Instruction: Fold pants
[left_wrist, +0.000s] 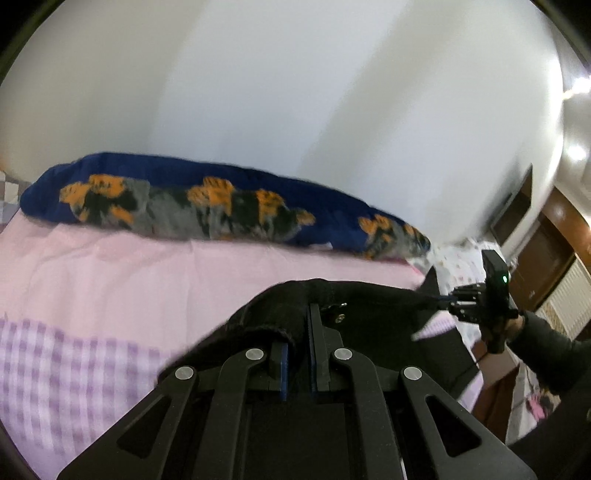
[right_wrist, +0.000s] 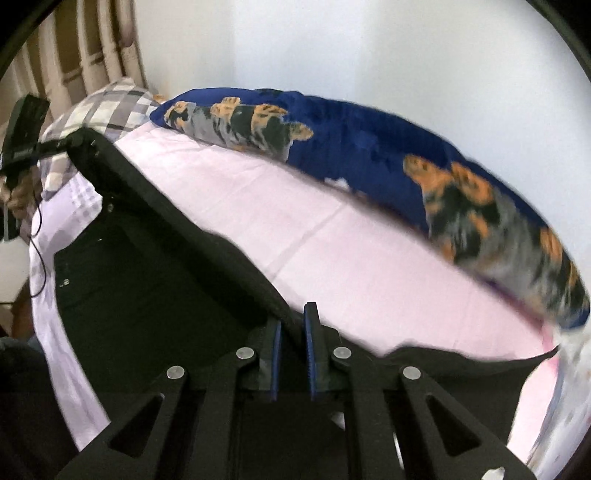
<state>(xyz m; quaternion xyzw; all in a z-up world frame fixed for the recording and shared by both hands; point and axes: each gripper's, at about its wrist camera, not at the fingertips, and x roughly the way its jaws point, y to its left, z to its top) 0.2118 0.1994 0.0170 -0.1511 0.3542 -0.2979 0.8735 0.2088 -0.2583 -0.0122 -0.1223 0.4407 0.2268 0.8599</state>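
The black pants (left_wrist: 369, 317) hang stretched between my two grippers above the pink bed sheet (left_wrist: 129, 280). My left gripper (left_wrist: 299, 332) is shut on the waistband near its metal snap. In the left wrist view my right gripper (left_wrist: 448, 301) is at the far right, shut on the other end of the waistband. In the right wrist view my right gripper (right_wrist: 293, 332) is shut on the pants' (right_wrist: 147, 277) edge, and the taut cloth runs up left to my left gripper (right_wrist: 70, 142).
A dark blue blanket with orange and grey print (left_wrist: 221, 206) lies along the bed's far side by the white wall. A checked pillow (right_wrist: 107, 107) sits at the head. A curtain (right_wrist: 92, 40) hangs behind. Wooden furniture (left_wrist: 546, 251) stands beyond the bed.
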